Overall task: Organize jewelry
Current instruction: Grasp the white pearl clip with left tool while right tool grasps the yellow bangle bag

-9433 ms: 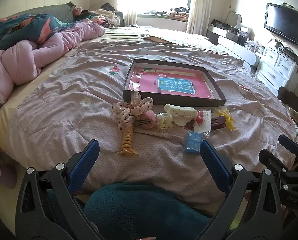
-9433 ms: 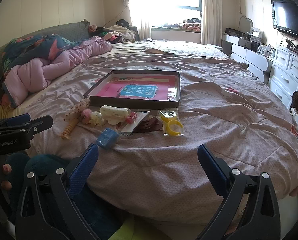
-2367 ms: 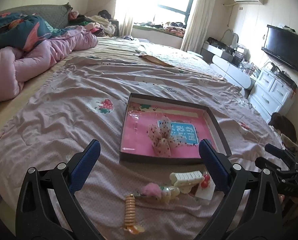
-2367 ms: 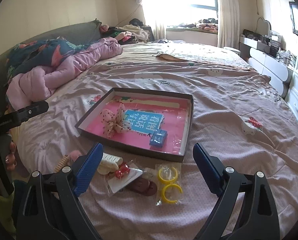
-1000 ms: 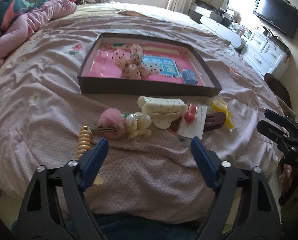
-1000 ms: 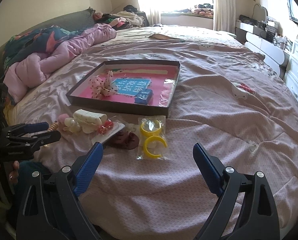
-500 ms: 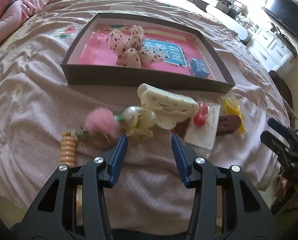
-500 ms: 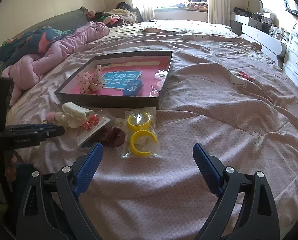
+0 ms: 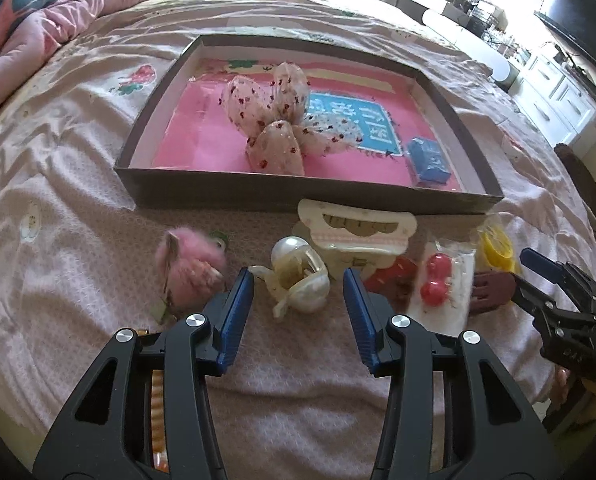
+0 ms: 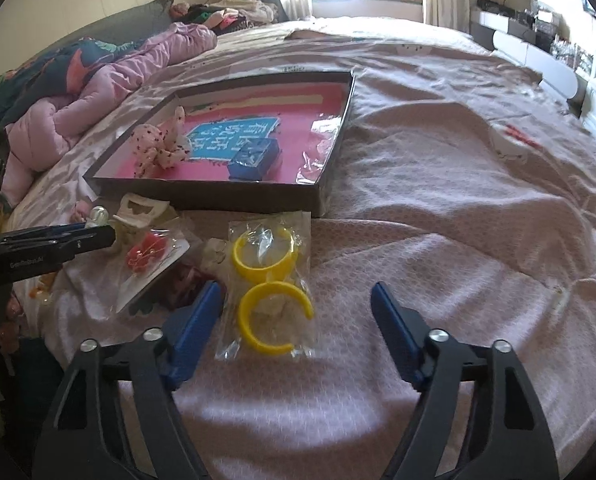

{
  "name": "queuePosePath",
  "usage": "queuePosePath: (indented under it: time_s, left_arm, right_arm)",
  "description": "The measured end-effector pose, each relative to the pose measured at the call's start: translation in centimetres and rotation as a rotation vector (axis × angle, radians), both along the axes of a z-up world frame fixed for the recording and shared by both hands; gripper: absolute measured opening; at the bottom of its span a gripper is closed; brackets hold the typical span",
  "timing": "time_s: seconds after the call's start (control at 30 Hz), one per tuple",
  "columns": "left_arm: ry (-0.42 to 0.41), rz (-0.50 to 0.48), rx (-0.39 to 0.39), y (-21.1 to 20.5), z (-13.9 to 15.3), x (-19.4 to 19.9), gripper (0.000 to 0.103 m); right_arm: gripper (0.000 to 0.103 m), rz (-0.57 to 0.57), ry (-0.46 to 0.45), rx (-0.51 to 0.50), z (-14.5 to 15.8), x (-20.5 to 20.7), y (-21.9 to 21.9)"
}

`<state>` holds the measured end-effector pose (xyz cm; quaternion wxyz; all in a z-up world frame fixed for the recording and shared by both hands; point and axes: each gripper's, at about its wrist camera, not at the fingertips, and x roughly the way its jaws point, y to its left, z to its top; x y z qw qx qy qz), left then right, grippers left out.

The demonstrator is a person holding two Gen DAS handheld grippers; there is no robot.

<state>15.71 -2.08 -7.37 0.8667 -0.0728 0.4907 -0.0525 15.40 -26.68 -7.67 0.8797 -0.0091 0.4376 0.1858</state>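
Left claw (image 9: 298, 292), jaws parted to a moderate gap, frames the pearl hair clip (image 9: 300, 276) lying on the bed (image 9: 66, 264); its blue pads sit on either side of the clip, and contact cannot be judged. Just left of the clip lies a pink pompom clip (image 9: 190, 256); behind it, a cream claw clip (image 9: 358, 228) rests against the near wall of the shallow box (image 9: 298, 196). To the right, a carded red bead pair (image 9: 438, 280) overlaps a dark brown clip (image 9: 492, 288), with a bagged pair of yellow bangles (image 10: 268, 280) beyond.

Inside the box, on its pink lining, rest a dotted fabric bow (image 9: 274, 116) near the centre and a small blue box (image 9: 428, 158) toward the right wall. An orange spiral piece (image 9: 156, 416) shows between the left claw's arms.

Right claw (image 10: 296, 320), jaws spread wide and holding nothing, hovers low over the bangles' bag, its left pad beside the nearer bangle. A crumpled pink quilt (image 10: 110, 88) lies at the far left of the bed.
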Motion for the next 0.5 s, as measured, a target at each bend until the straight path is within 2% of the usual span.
queuePosePath:
  time_s: [0.1, 0.13, 0.17, 0.2, 0.23, 0.5]
  left_arm:
    - [0.009, -0.001, -0.019, 0.3, -0.4, 0.4, 0.037]
    - [0.011, -0.003, -0.021, 0.3, -0.5, 0.4, 0.037]
    - [0.013, -0.004, -0.023, 0.3, -0.6, 0.5, 0.037]
    - [0.015, -0.006, -0.022, 0.3, -0.6, 0.6, 0.034]
    - [0.016, -0.008, -0.022, 0.3, -0.7, 0.6, 0.027]
    - [-0.029, -0.047, -0.032, -0.4, 0.5, -0.4, 0.027]
  right_arm:
    - [0.056, 0.013, 0.026, 0.019, -0.6, 0.8, 0.1]
    - [0.046, 0.018, 0.031, 0.023, -0.7, 1.0, 0.2]
    - [0.044, 0.024, 0.034, 0.031, -0.7, 1.1, 0.2]
    - [0.042, 0.025, 0.031, 0.041, -0.6, 1.0, 0.1]
    - [0.041, 0.025, 0.028, 0.047, -0.5, 1.0, 0.0]
    - [0.040, 0.000, -0.018, 0.056, 1.0, -0.1, -1.5]
